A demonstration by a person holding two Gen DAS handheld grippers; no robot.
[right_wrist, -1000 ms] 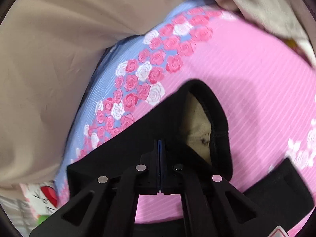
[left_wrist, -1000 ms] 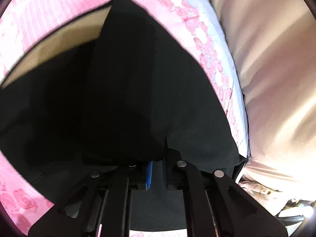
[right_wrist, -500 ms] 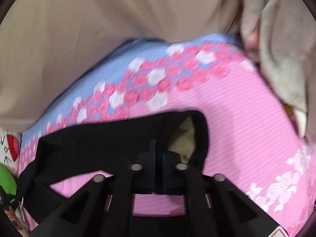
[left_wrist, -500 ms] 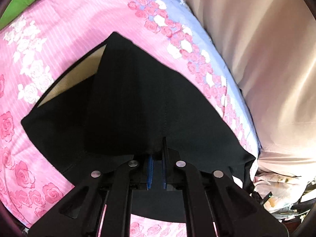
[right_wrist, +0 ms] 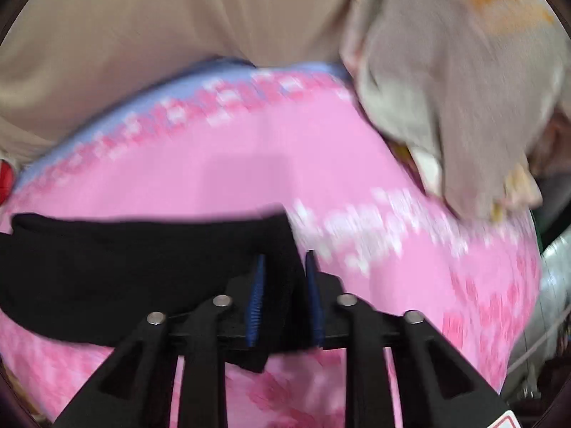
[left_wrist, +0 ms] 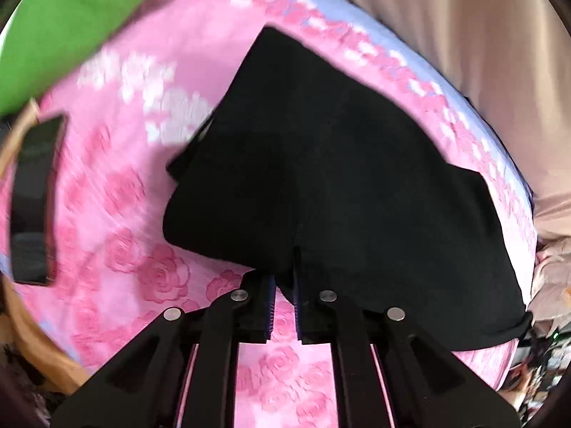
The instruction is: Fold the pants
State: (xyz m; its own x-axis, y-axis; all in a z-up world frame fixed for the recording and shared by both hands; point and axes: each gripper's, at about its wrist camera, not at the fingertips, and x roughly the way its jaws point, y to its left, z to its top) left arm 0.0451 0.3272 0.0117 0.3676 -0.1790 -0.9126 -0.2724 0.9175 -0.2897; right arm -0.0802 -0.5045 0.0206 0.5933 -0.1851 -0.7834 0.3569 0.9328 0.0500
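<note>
The black pants [left_wrist: 339, 185] lie folded on a pink rose-patterned bedsheet [left_wrist: 135, 214]. In the left wrist view they spread ahead of my left gripper [left_wrist: 283, 285], whose jaws stand slightly apart with a tip of the black cloth between them. In the right wrist view the pants [right_wrist: 142, 267] form a dark band to the left. My right gripper [right_wrist: 283, 278] has its jaws parted around the cloth's right end, which sits loosely between the blue pads [right_wrist: 255, 299].
A beige curtain or cover [left_wrist: 464, 53] hangs past the bed's far edge. A green pillow [left_wrist: 71, 28] lies at the far left. A black strap-like object [left_wrist: 34, 196] lies at the left. A grey crumpled garment [right_wrist: 446, 89] sits at the right.
Both grippers have lowered the pants onto the sheet and pulled back. The right jaws, shut before, have opened. The folded pants now lie flatter, and the tan lining no longer shows.
</note>
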